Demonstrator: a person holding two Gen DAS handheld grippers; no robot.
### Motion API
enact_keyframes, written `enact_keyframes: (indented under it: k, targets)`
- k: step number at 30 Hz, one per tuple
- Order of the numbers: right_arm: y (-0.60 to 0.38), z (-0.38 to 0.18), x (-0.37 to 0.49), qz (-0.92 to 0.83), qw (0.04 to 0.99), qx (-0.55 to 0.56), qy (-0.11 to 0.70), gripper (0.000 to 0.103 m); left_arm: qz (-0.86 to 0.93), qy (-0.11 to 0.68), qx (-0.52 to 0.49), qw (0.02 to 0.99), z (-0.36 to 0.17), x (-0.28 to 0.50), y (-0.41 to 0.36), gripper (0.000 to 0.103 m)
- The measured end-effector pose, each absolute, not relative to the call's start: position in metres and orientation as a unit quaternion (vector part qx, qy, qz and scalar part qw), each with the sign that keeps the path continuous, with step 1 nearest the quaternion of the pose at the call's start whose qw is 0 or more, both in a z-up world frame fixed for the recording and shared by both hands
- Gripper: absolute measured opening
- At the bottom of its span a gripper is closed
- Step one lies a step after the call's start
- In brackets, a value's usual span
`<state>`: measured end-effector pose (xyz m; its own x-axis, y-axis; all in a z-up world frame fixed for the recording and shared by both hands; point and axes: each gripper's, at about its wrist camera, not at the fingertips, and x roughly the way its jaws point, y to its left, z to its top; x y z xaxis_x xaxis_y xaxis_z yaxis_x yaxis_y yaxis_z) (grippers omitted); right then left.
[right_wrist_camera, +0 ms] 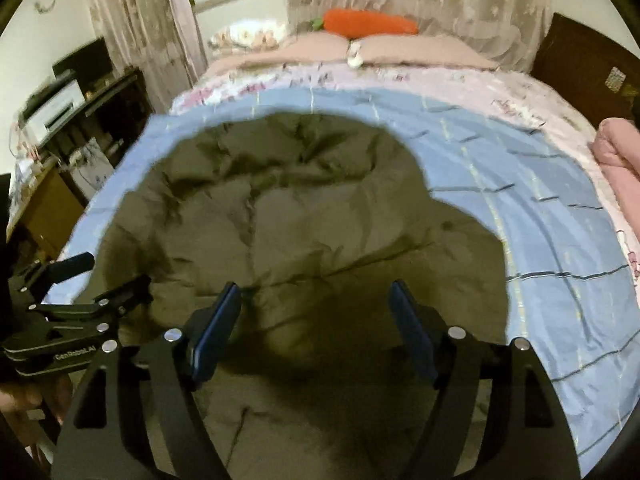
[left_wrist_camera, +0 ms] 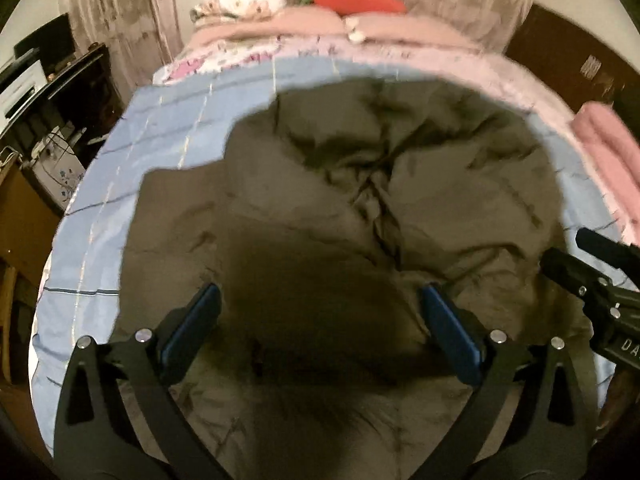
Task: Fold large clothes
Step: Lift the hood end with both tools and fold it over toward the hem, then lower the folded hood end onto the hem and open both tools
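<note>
The bed [left_wrist_camera: 100, 240] fills most of what I see, with a blue sheet [right_wrist_camera: 540, 240] spread over it. My coat [left_wrist_camera: 340, 200], a puffy olive thing, lies on that sheet in the middle, its near edge under my claws and its far edge curving toward the pillows [right_wrist_camera: 420, 50]. A plush carrot [right_wrist_camera: 370, 22] sits beyond them, and a pink blanket [left_wrist_camera: 608, 152] is bunched at the right side of the bed.

I judge the fold partly done. The coat reads as 1 compact rounded mass with creases meeting at a central seam, and I see no sleeve sticking out, so the sides look already tucked in. It is bulky and not squared off, so at least 1 more fold and some flattening seem left.

My left claw [left_wrist_camera: 320, 320] stands wide, its blue pads [left_wrist_camera: 192, 324] well apart over the coat, nothing pinched between them. My right claw [right_wrist_camera: 316, 320] is also spread, a little narrower, and holds nothing. Both angle down just above the coat's near part; whether the pads brush it I cannot tell.
</note>
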<state>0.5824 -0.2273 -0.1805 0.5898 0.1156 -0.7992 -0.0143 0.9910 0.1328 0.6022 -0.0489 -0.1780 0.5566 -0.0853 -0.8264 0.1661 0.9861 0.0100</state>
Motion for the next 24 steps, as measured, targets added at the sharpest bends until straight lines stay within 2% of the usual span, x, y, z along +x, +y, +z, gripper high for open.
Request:
enact_keyframes:
  k: [7, 16, 19, 24]
  targets:
    - [-0.229, -0.235, 0.604, 0.036, 0.869, 0.049, 0.491, 0.08, -0.078, 0.501, 0.037, 0.861, -0.238, 0.614, -0.043, 0.101]
    - [-0.221, -0.271, 0.604, 0.022, 0.863, 0.033, 0.504, 0.087, -0.07, 0.501, 0.066, 0.86, -0.266, 0.612, -0.047, 0.101]
    - [-0.228, -0.246, 0.595, 0.036, 0.867, 0.062, 0.493, 0.087, -0.072, 0.49, 0.054, 0.867, -0.242, 0.605, -0.042, 0.101]
    - [-0.244, -0.164, 0.594, 0.045, 0.907, 0.079, 0.411, 0.089, -0.071, 0.382, -0.001, 0.921, -0.144, 0.605, -0.024, 0.101]
